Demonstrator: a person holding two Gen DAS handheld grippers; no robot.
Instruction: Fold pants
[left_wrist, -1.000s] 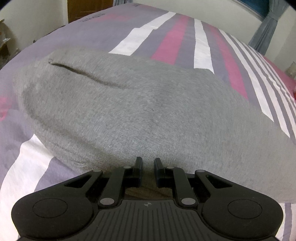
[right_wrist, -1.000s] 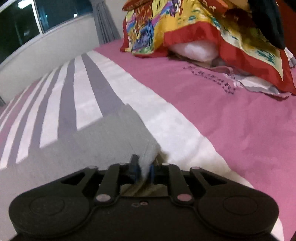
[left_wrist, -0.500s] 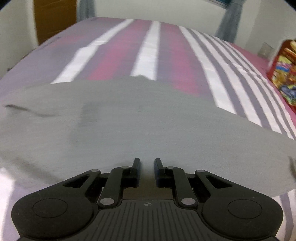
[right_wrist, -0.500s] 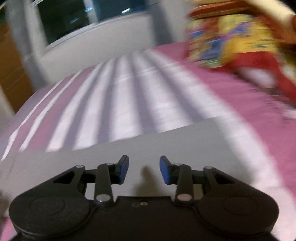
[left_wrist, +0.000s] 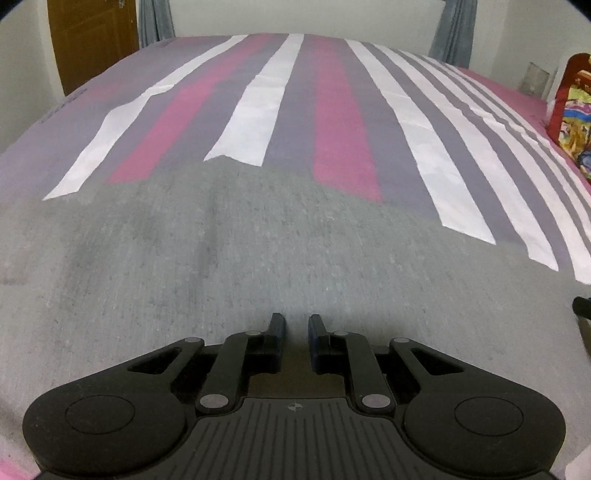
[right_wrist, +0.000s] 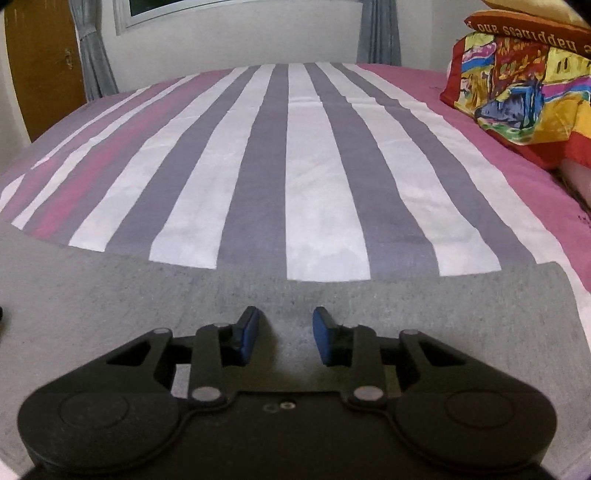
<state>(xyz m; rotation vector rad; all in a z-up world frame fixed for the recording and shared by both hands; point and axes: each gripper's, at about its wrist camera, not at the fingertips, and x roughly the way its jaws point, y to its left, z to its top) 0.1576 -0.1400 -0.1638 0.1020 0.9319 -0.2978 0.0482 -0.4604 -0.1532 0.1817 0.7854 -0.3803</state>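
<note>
Gray pants (left_wrist: 258, 266) flat on striped bed (right_wrist: 321, 166), long axis sideways across both views. My left gripper (left_wrist: 296, 325) nearly closed, empty; right gripper (right_wrist: 285, 325) slightly parted after closing a bit, empty too. Both directly over cloth.

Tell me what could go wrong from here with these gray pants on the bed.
1. The right gripper has just been opening and closing with nothing between its pads, so it may close on air rather than the gray pants.
2. The left gripper stands almost shut with a narrow gap over the flat cloth; it could pinch the striped bedsheet too.
</note>
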